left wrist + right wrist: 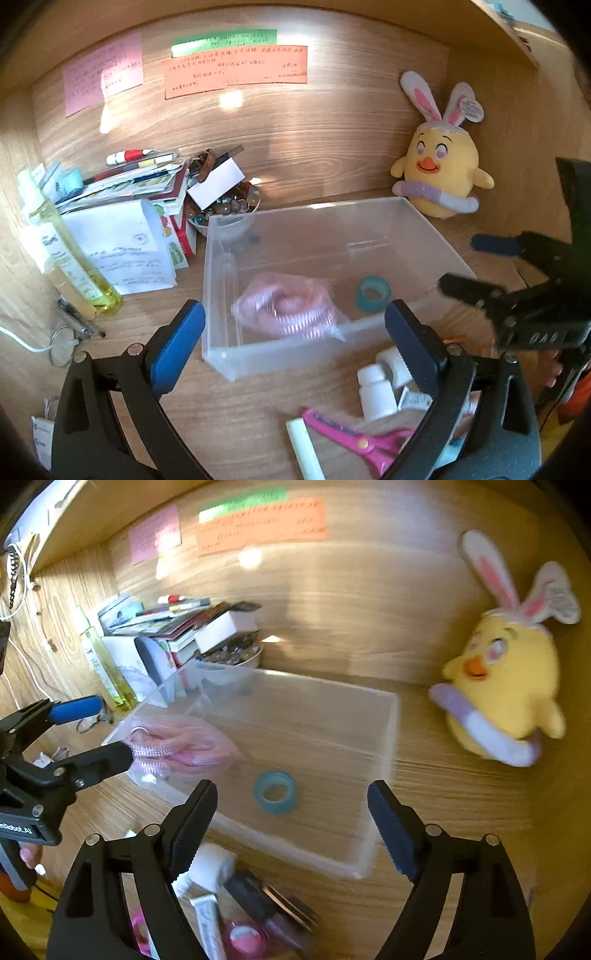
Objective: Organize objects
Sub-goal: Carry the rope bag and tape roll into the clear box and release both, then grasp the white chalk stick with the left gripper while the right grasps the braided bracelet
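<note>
Bin: a clear plastic bin (436, 236) stands on the wooden desk (229, 406), roughly mid-scene, its near wall just beyond both grippers.
Already in: a bagged pink coiled cord (288, 306) lies at the bin's left end; a teal tape roll (373, 293) sits on its floor to the right of the cord.
Still out: on the near desk, white bottles (376, 391), pink scissors (354, 439) and a white tube (210, 923) wait in a loose heap.
Far left: a stack of books and papers (125, 184), a bowl of beads (225, 210) and a yellow bottle (70, 262) look untouched.
Left gripper (295, 332): jaws spread wide, nothing between them.
Right gripper (291, 812): jaws well apart, holding nothing, above the bin's near edge.
Progress: by my reading, early; two items binned, most of the near heap remains.
Bystander: a yellow plush chick (509, 686) stands at the far right, apart from the bin.
</note>
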`<state>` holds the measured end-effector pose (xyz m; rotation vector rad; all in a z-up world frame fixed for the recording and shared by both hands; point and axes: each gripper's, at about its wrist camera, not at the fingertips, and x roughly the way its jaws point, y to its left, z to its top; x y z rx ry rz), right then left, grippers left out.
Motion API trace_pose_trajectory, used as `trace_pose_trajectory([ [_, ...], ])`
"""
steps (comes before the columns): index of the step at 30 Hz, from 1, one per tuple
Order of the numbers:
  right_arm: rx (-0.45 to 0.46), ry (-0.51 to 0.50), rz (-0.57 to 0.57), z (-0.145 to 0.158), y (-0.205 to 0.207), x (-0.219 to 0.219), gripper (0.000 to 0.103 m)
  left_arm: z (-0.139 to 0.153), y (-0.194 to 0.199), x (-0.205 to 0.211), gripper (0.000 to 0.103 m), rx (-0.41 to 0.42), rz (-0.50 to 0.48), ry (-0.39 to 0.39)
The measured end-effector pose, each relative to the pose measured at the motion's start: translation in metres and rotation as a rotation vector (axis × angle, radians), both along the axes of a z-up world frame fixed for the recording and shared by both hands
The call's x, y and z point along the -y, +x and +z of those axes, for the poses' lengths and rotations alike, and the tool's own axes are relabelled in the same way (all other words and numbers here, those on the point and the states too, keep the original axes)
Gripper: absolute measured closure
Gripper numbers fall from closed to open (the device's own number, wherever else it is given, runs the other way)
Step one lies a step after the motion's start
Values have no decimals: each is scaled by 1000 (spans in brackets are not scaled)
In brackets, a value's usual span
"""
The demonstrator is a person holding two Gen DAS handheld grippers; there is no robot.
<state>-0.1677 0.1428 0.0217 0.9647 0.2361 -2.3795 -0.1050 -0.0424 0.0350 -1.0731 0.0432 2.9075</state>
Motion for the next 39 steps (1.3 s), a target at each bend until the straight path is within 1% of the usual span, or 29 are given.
trace_pose_trajectory([
  [4,-23,1,-27,3,18,-16,19,-6,19,-2,3,6,2,-12],
  [7,-35,-9,-50,4,30,-30,19,-16,30,-1,2,24,22,-13],
  [12,13,-58,-75,-4,44,-51,18,-41,42,0,2,85,48,-8],
  [15,12,-60,-104,-11,55,-61,18,-53,50,2,2,113,54,32],
  [19,27,-50,-136,-26,67,-69,18,-62,61,5,3,120,61,102],
  [20,34,-43,-146,-30,69,-70,18,-64,64,5,6,125,66,120],
  [22,56,-43,-159,-38,72,-75,18,-68,66,4,25,153,61,132],
  [24,90,-65,-165,-45,75,-81,19,-71,68,4,30,177,55,141],
  [26,118,-81,-168,-51,80,-86,19,-75,71,5,33,189,59,141],
  [28,127,-74,-166,-55,84,-87,19,-79,73,4,41,198,62,132],
  [32,152,-50,-146,-65,90,-87,20,-86,76,5,50,222,66,151],
  [34,163,-43,-138,-70,92,-86,23,-88,78,5,55,226,72,144],
  [37,181,-36,-126,-74,92,-84,34,-90,80,3,60,224,75,124],
  [39,193,-34,-117,-76,92,-83,44,-90,81,1,65,220,74,110],
])
